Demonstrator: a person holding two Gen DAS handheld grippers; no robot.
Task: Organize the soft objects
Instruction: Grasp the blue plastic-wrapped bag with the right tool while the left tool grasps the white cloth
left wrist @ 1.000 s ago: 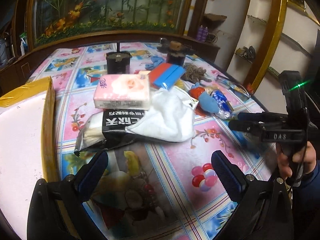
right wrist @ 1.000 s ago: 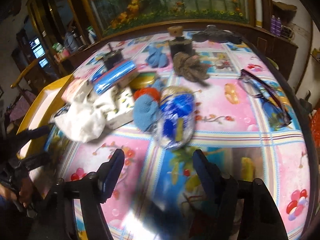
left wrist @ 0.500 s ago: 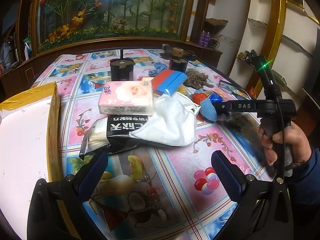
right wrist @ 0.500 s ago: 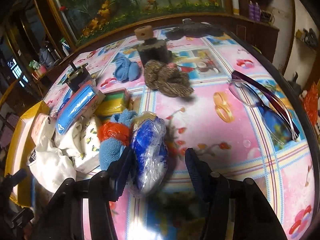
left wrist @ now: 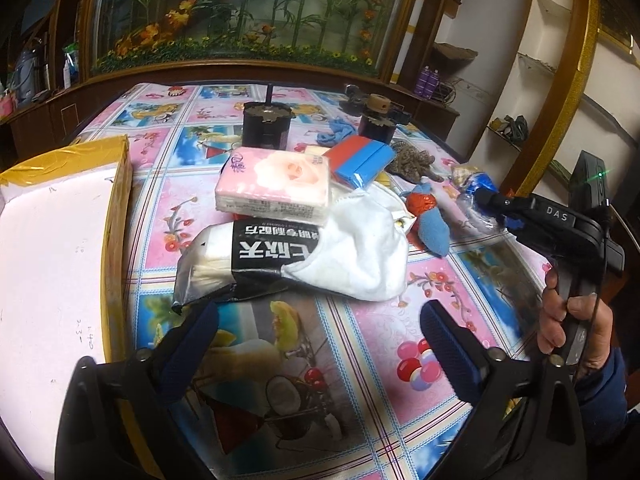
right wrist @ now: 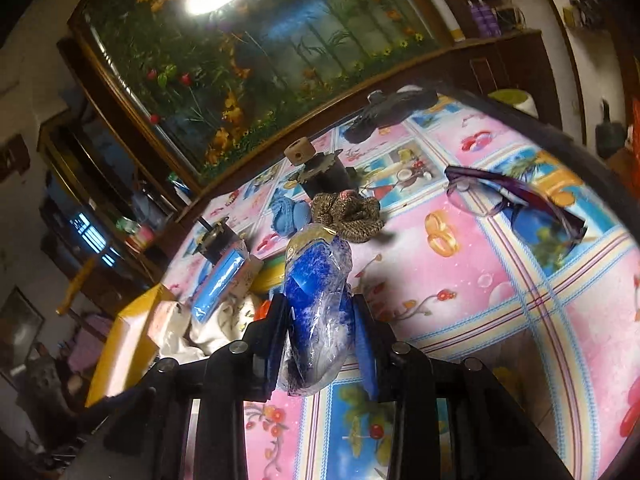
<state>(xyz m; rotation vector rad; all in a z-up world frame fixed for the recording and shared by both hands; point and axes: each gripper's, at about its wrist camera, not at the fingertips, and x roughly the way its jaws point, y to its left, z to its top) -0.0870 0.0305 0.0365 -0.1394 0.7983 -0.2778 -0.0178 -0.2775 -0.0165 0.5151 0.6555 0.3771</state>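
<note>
My right gripper is shut on a blue soft item in a clear plastic bag, tilted up off the table. It shows at the right of the left wrist view with the bag. My left gripper is open and empty above the flowered tablecloth. Ahead of it lie a white cloth, a black-and-white tissue pack, a pink tissue pack, a red-and-blue pack and a blue-and-red sock.
A yellow-edged box with a white top stands at the left. Two black cylinders stand at the back. A brown knitted bundle, a blue cloth, a yellow sponge and purple glasses lie on the table.
My right gripper has closed on the bagged blue item and tilted it up off the table. My left gripper has stayed nearly still and open.
</note>
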